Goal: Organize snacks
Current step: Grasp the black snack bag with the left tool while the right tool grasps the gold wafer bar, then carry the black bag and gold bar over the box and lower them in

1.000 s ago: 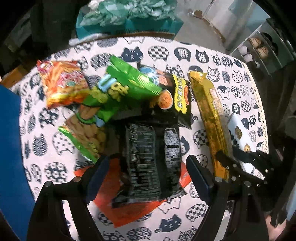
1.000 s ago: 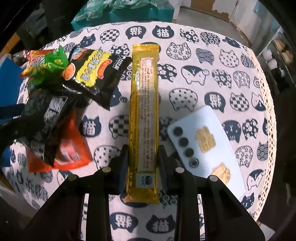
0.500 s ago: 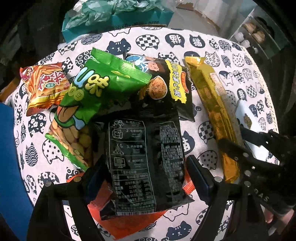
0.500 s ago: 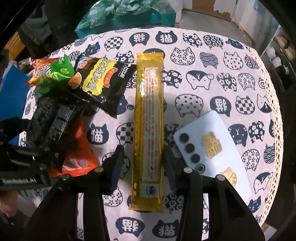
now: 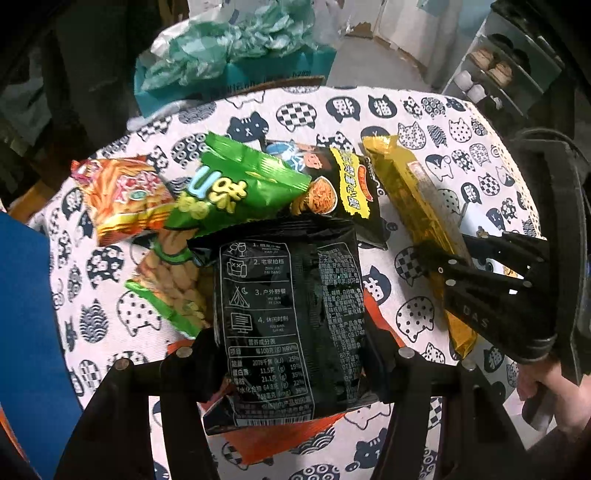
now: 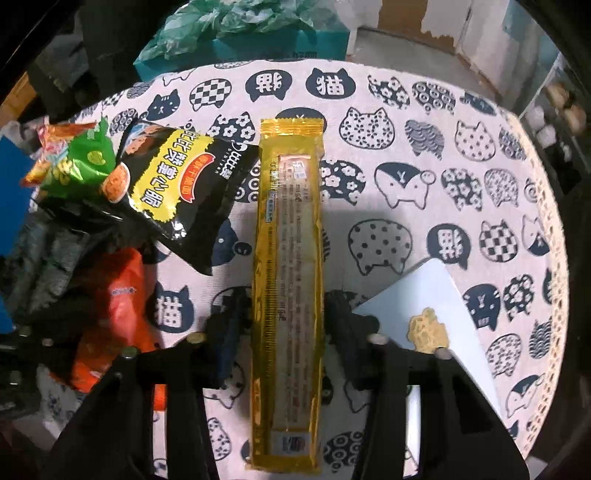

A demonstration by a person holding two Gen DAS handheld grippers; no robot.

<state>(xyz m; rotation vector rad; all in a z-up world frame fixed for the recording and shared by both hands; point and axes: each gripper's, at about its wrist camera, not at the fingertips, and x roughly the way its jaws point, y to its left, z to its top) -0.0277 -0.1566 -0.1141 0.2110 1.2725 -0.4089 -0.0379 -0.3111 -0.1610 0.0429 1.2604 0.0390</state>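
Left wrist view: the left gripper (image 5: 291, 354) points steeply down at a table with a cat-print cloth (image 5: 417, 122). Its jaws are closing, and both pads already press the sides of a black snack bag (image 5: 288, 317), printed back upward. Under that bag lies an orange packet (image 5: 280, 439). Ahead of the fingers lie a green peanut bag (image 5: 221, 206), an orange-red chip bag (image 5: 122, 199) to its left, and a black-and-yellow bag (image 5: 343, 188) to its right.

Right wrist view: the right gripper (image 6: 286, 332) straddles a long gold packet (image 6: 288, 280), which runs lengthwise between the fingers, its far end ahead of the tips and its near end back under the tool. The jaws are closing, with both pads against the packet's edges. Just right of the right finger lies a pale blue card (image 6: 436, 295) bearing gold stickers.

Beyond the table's far edge stands a teal box (image 6: 280, 48) filled with crumpled green plastic (image 6: 229, 22); what lies under the plastic cannot be told.
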